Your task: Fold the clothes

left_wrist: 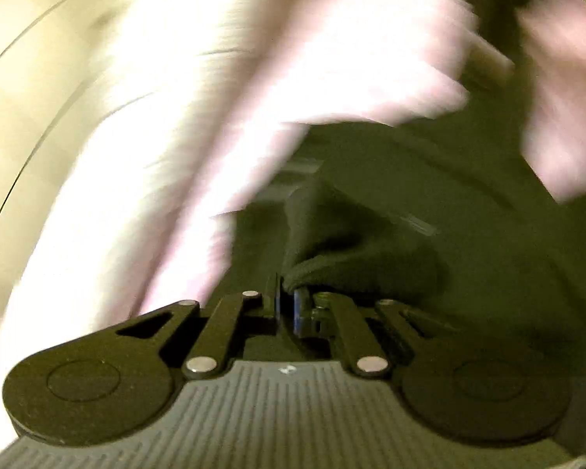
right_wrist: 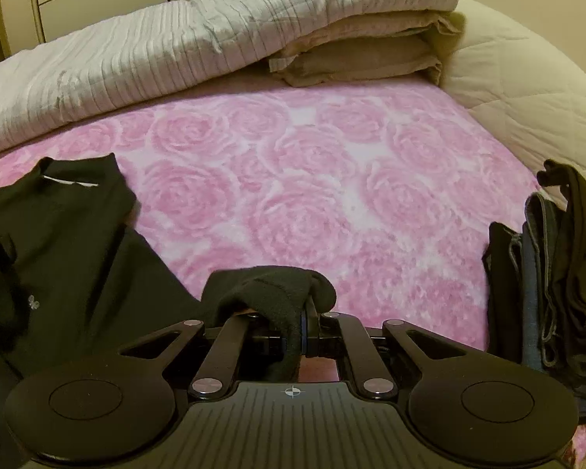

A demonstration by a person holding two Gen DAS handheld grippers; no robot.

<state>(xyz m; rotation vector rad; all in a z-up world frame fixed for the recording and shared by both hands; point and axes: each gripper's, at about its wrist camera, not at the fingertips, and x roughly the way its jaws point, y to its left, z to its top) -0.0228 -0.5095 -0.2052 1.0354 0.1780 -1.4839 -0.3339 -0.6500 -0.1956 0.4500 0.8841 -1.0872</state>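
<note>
One black shirt [right_wrist: 70,242]; one folded-clothes stack [right_wrist: 551,269]; two pillows [right_wrist: 355,52]; one blanket [right_wrist: 136,66]
</note>
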